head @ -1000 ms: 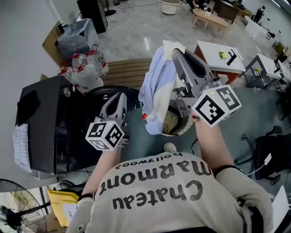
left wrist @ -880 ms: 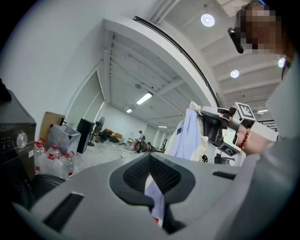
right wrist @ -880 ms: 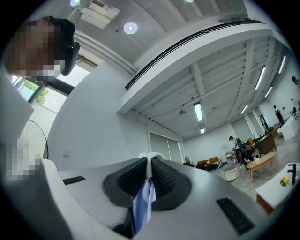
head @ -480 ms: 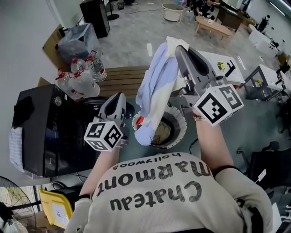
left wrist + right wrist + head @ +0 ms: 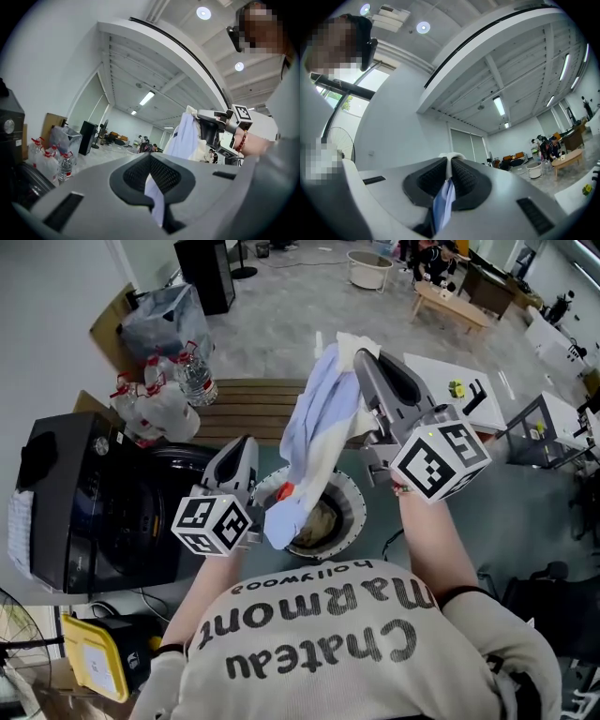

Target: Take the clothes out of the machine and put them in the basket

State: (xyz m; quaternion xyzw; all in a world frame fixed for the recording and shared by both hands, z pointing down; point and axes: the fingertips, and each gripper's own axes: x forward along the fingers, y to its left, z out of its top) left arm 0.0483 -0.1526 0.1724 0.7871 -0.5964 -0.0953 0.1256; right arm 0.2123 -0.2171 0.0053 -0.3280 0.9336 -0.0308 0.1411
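Hidden: hanging garment (image 5: 314, 427) covers most of basket (image 5: 352, 495) inside; some cloth in there, kind not clear. 
My right gripper (image 5: 362, 358): jaws clamped on garment top edge, held high, pointing little upward. 
My left gripper (image 5: 246, 442): lower, level, jaws pinched on thin fold of same garment. 
Garment lower end hangs over basket left rim. 
Machine (image 5: 94, 512) stands left of basket.

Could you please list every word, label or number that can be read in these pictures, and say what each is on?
"Chateau Marmont": the person's top, upside down in the head view.
"hollywood": smaller, above it on the same top.
Labels on the water bottles and the yellow object: too small to read.
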